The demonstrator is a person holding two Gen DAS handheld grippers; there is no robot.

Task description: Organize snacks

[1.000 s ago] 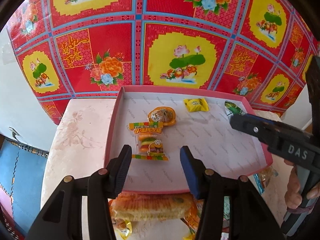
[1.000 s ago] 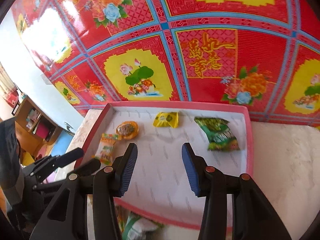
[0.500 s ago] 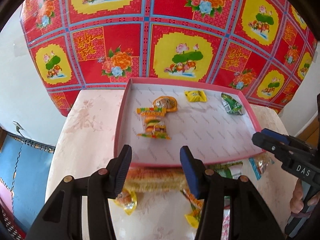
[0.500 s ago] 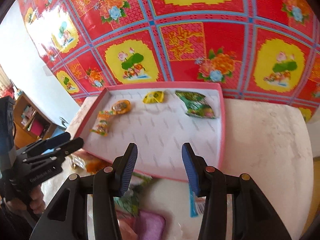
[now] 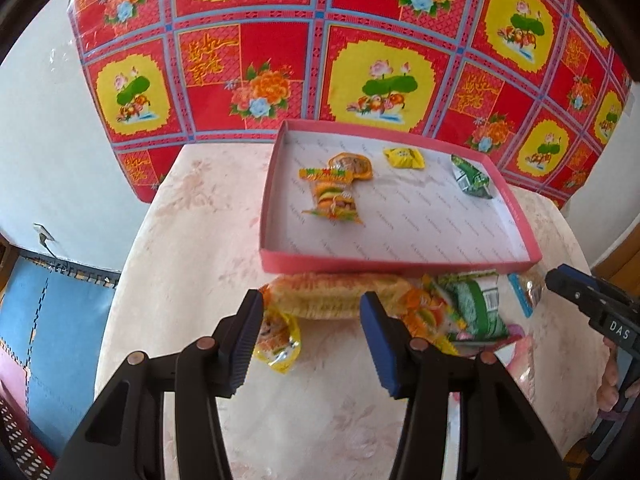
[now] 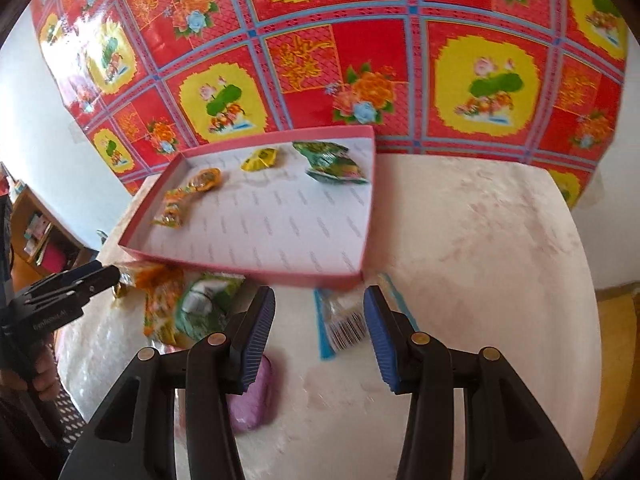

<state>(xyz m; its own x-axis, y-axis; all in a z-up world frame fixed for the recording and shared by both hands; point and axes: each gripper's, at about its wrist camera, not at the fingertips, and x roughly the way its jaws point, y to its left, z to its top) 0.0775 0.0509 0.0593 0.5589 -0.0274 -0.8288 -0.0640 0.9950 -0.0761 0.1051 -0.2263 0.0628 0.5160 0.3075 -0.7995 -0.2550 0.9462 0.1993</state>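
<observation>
While loose snacks lie against near wall of pink tray (image 5: 400, 268), four already inside. Left gripper (image 5: 312, 340) open, empty, above long orange pack (image 5: 336, 296); right gripper (image 6: 320, 336) open, empty, over blue-edged packet (image 6: 344, 326). Straddle pack's short width, close, lift over rim.
</observation>
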